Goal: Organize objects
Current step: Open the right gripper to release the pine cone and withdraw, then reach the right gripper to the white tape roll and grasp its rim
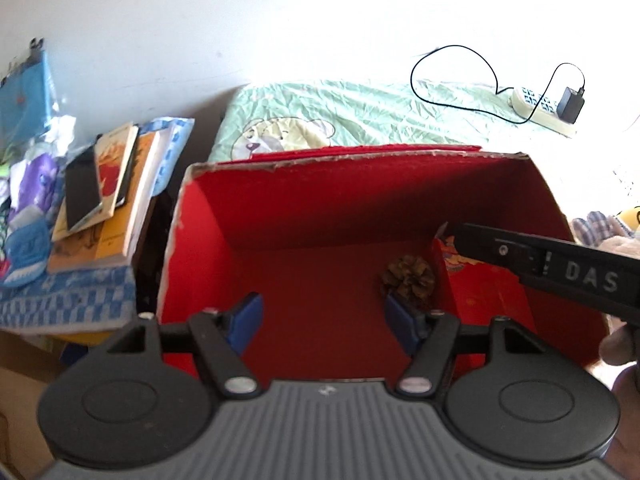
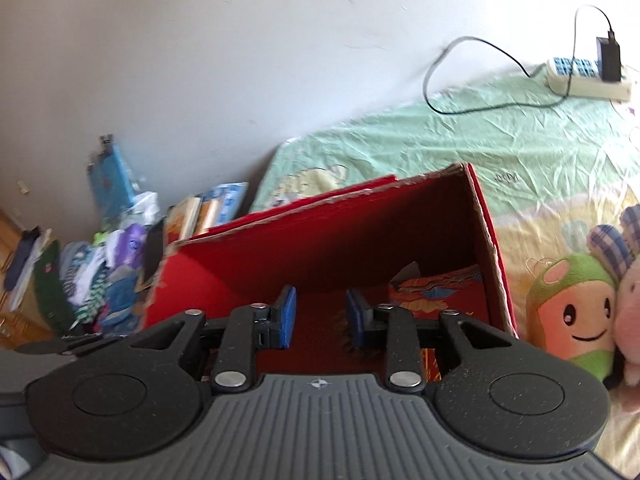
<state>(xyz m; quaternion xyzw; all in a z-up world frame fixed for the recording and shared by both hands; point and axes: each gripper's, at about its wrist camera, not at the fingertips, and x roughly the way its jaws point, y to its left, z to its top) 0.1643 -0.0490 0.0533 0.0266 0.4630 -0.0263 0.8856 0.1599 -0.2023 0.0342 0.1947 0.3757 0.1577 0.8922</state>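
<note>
A red cardboard box (image 1: 280,216) stands open on the bed. On its floor lies a brown pine cone (image 1: 408,276), next to a red patterned packet (image 1: 484,292) in the right corner. My left gripper (image 1: 324,322) hovers over the box's near edge, open, with nothing between its blue pads; its right pad is just in front of the cone. My right gripper (image 2: 322,316) is open over the same box (image 2: 400,216), holding nothing. The cone's scales (image 2: 354,346) peek out below its right pad. The packet (image 2: 440,284) lies beyond. The right gripper's black body (image 1: 560,272) reaches into the box from the right.
A green bedsheet (image 1: 360,112) carries a power strip (image 1: 540,108) with a black charger and cable. Stacked books (image 1: 108,200) and a pile of clothes (image 2: 100,272) lie left of the box. Plush toys (image 2: 572,312) sit against its right side.
</note>
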